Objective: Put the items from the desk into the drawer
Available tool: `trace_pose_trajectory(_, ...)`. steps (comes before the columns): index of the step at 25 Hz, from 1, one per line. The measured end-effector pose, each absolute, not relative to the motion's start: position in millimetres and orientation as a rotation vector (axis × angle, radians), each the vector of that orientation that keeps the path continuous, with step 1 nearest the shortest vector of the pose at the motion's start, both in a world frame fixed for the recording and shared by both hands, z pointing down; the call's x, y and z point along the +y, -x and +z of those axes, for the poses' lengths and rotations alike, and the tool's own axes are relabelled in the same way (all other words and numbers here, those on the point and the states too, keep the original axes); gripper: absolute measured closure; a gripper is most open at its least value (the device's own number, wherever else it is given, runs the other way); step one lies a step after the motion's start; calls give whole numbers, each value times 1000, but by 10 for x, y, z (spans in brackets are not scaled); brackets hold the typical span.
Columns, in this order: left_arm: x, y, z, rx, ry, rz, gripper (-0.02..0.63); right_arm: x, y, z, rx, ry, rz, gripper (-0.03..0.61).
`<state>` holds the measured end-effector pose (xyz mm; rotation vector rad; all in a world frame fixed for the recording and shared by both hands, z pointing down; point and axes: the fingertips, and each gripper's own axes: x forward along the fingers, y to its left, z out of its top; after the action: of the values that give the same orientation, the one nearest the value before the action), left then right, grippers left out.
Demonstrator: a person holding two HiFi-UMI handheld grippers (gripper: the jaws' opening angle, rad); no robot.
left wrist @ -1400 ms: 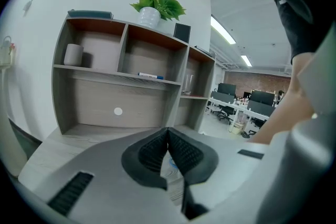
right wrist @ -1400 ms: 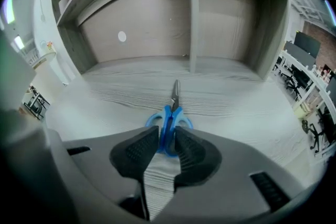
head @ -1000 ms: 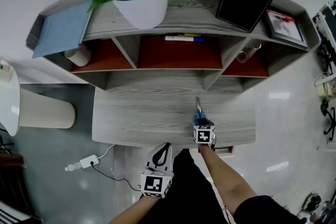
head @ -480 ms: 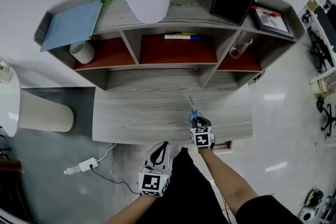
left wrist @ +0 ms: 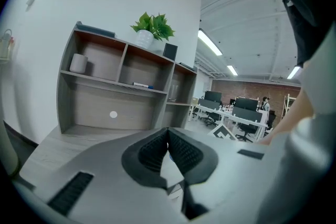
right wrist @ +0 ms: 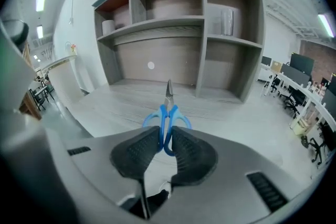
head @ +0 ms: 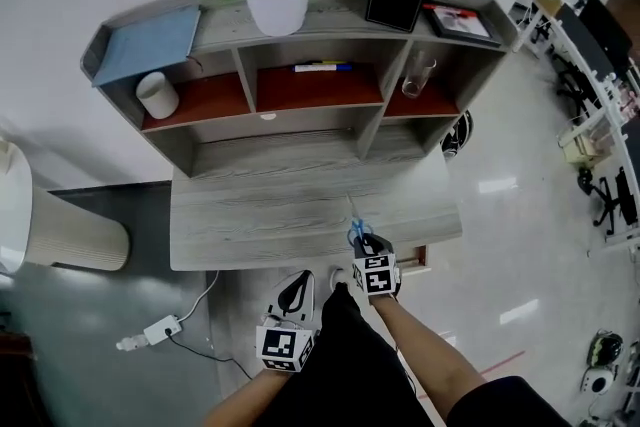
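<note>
Grips the blue scissors [right wrist: 168,108] by their handles in the right tool [right wrist: 167,136], blades pointing away at the shelf [head: 290,145], over the table's [head: 250,225] near edge, with the left tool [left wrist: 168,136] closed and empty.

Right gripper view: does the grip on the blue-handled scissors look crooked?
Nothing stands out. The right gripper is shut on the blue-handled scissors at their handle loops; the closed blades point straight ahead over the grey wooden desk.

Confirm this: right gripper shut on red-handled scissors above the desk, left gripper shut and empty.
Not red: the right gripper is shut on blue-handled scissors above the desk, as the right gripper view shows; the left gripper is shut and empty.
</note>
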<state>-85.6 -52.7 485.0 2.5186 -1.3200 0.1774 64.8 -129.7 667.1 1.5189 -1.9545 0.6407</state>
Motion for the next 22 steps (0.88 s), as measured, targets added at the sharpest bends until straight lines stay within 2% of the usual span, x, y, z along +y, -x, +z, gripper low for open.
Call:
trace_pose_trajectory(11,138,678,4747,-1181,-2589,87,600,-343,-546,6338,-1960,-1564,623,489)
trace_pose_trajectory(22,318,497,4813,-1277,-2532,107,600,108,-942,6420,-1978,-1449,577,489)
